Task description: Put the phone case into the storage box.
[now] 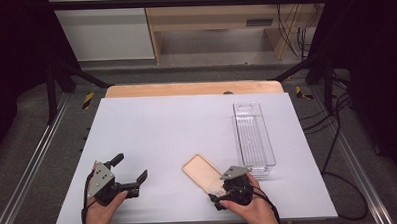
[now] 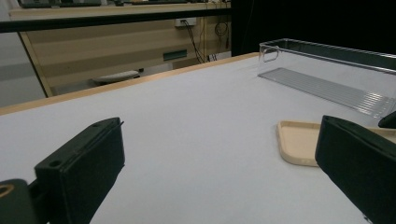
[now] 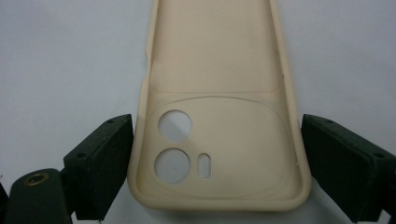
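**Phone case framed between the right jaws**

Black, blocky jaws of the right gripper (image 3: 217, 163) stand wide on either side of a beige phone case (image 3: 219, 140), its soft rounded rim just beside both pads, maybe grazing the left one. That close view alone reveals two round lens holes and a small slot. From above, the case lies just left of a clear ribbed plastic bin (image 1: 254, 137) on the white table (image 1: 162, 133). Well left of the case, the left gripper (image 1: 133, 169) is spread wide and empty.
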The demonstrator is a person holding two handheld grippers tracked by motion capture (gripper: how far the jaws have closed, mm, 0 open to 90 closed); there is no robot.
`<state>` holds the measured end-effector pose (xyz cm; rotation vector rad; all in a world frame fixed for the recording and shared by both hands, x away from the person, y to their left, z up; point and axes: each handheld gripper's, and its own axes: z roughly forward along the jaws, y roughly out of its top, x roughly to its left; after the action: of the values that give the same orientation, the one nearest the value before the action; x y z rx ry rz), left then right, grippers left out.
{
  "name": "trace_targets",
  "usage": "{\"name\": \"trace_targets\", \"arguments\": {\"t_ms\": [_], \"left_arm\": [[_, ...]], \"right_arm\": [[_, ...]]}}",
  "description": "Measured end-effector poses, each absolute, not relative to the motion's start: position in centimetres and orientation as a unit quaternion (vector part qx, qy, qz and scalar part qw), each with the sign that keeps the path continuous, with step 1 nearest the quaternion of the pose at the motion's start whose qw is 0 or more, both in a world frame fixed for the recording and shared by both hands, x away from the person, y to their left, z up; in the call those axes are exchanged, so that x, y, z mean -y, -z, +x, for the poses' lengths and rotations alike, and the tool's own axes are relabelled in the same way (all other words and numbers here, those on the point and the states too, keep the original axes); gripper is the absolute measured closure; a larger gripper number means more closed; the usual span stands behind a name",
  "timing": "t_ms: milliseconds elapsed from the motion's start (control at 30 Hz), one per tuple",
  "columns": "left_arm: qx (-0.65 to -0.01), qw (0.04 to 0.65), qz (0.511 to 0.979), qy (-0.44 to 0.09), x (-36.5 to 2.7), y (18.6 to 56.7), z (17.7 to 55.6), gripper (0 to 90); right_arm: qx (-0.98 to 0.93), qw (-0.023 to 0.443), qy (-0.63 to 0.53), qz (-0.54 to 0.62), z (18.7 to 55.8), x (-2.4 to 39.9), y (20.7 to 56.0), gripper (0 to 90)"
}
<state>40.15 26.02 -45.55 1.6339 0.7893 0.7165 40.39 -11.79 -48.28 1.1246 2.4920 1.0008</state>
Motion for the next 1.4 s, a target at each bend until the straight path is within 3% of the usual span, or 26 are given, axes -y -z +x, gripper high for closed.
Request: {"name": "trace_targets", "arguments": {"t_ms": [233, 1400], "left_arm": [[-0.331, 0.557, 0.697, -0.307, -25.8, 45.5, 40.2, 1.3], [-0.230, 0.472, 0.782, -0.336, -20.8, 46.4, 39.9, 2.1]], "right_arm": [[-0.840, 0.097, -0.360, 0.394, 40.8, 12.0, 47.7, 12.2], [-0.843, 0.115, -0.379, 0.364, 41.4, 9.9, 43.5, 13.0]]}}
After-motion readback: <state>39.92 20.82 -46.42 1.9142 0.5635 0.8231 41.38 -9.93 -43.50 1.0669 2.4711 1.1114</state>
